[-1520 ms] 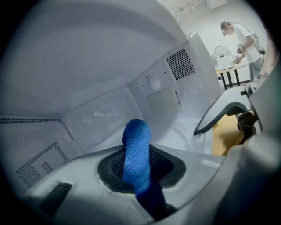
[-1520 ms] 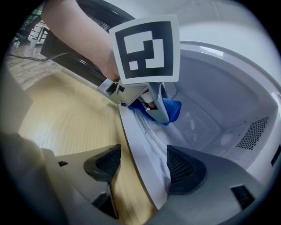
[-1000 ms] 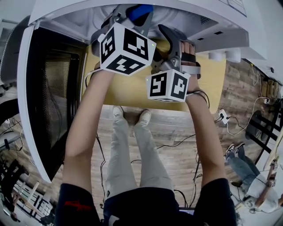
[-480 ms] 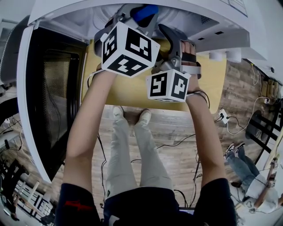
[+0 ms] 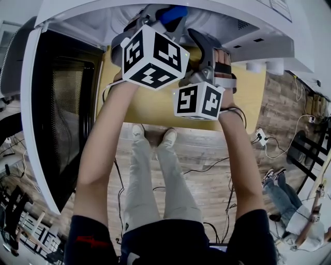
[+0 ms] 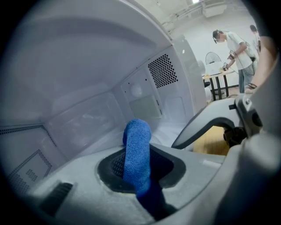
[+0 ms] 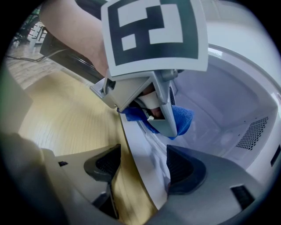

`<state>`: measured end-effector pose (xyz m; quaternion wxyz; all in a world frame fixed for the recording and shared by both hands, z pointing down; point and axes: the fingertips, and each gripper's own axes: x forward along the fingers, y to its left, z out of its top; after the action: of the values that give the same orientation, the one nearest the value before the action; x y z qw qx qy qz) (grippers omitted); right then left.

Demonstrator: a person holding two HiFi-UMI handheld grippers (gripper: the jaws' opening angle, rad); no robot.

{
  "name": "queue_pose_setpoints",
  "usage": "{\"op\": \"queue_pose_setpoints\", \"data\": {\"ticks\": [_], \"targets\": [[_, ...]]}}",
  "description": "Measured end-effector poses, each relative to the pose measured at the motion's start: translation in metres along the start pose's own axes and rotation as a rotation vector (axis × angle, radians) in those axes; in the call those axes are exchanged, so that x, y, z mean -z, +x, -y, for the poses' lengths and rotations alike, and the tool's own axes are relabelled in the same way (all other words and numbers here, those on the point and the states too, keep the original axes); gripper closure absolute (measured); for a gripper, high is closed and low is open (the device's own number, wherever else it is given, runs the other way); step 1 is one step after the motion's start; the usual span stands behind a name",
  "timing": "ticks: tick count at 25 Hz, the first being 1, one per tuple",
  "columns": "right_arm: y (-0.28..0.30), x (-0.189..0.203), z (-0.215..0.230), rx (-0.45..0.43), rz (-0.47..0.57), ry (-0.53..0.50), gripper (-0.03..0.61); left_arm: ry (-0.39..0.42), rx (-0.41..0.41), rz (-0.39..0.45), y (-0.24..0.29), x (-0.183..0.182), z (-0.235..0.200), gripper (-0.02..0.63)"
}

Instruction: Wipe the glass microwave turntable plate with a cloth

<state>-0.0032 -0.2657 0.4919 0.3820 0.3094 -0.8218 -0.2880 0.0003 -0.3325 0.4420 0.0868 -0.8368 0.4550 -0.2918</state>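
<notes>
Both grippers reach into the open white microwave (image 5: 77, 23). My left gripper (image 6: 138, 176) is shut on a folded blue cloth (image 6: 137, 149), which sticks up between its pads inside the cavity. In the head view the cloth (image 5: 173, 11) shows at the left gripper's (image 5: 165, 18) tip. My right gripper (image 7: 144, 169) has the pale, nearly edge-on glass turntable plate (image 7: 147, 162) filling the gap between its pads. In the right gripper view, the left gripper (image 7: 162, 116) presses the cloth (image 7: 183, 116) against the plate's far end. The right gripper's (image 5: 206, 44) tips are hidden in the head view.
The microwave door (image 5: 62, 114) hangs open at the left. A yellow wooden tabletop (image 5: 150, 111) lies under the microwave's front. A perforated vent (image 6: 162, 70) marks the cavity wall. Cables (image 5: 261, 137) trail on the wood floor; people (image 6: 232, 44) stand by a far table.
The left gripper with the cloth has shifted slightly to the right and deeper along the plate. The right gripper has stayed almost still.
</notes>
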Motion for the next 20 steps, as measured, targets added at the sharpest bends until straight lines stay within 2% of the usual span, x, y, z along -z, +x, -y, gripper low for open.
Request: {"op": "queue_pose_setpoints", "data": {"ticks": [20], "targets": [[0.001, 0.000, -0.001, 0.001, -0.001, -0.001, 0.267, -0.003, -0.081, -0.021, -0.013, 0.026, -0.034, 0.551]]}}
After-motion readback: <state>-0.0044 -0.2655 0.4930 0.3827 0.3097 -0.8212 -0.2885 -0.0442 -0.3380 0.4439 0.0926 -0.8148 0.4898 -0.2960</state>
